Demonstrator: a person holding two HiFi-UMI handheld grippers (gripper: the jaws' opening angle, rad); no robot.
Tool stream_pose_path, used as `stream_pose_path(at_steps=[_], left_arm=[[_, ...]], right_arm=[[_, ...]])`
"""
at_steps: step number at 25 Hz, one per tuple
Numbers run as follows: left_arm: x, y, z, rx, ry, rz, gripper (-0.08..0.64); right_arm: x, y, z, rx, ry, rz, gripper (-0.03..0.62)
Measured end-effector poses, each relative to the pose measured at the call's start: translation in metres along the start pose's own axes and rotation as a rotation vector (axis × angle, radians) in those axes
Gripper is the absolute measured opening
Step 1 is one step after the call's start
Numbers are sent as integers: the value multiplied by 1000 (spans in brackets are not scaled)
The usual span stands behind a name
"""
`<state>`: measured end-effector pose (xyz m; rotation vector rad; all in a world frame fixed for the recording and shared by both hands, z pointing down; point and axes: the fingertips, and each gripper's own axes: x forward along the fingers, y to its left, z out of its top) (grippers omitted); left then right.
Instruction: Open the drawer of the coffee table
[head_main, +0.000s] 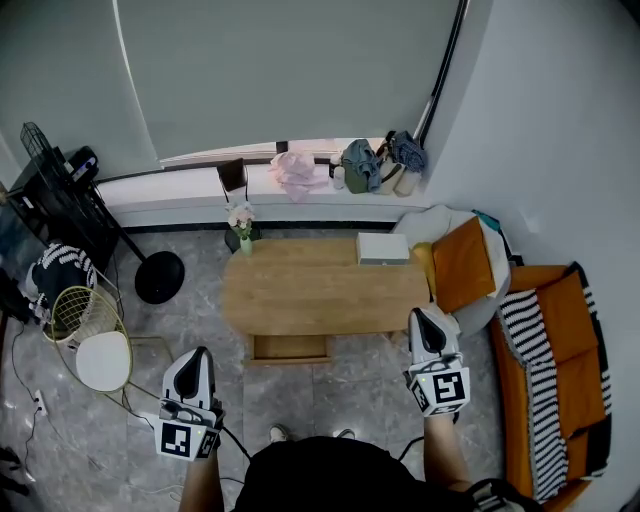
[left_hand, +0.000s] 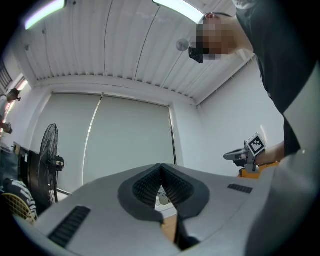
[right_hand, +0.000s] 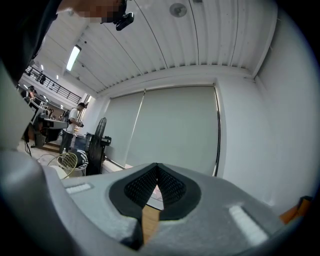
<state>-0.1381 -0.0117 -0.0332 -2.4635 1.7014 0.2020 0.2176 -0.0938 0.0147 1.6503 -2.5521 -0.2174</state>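
My left tongs (head_main: 202, 355) are pressed together and empty, held off the coffee table's (head_main: 320, 290) near left corner, parked rather than reaching, I'd say. The drawer (head_main: 290, 347) pokes out under the near edge, looking slightly open. My right tongs (head_main: 428, 315), also together and empty, hover by the near right corner. No readable writing anywhere, only square markers.

A pink cloth (head_main: 297, 172) is laid on the window sill (head_main: 190, 186), and a heap of grey-green bags (head_main: 375, 165) is piled at the sill's right end. A small vase of flowers (head_main: 241, 225) and a white box (head_main: 383, 248) are seen just in front of the sill. A black standing fan (head_main: 158, 276) is placed near its left part, and an orange sofa (head_main: 578, 385) is set well off to its right.
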Motion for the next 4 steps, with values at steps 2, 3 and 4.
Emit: stream_pose_path(at_steps=[2,3,4], left_arm=[[-1,1,0,4,3,-1,8],[-2,2,-1,2,9,2,8],[-4,3,-3,-1,17,6,8]], right_arm=[[0,2,2,-5,1,1,5],[0,3,2,-7,2,1,5],[0,3,3,-8,2,0,5]])
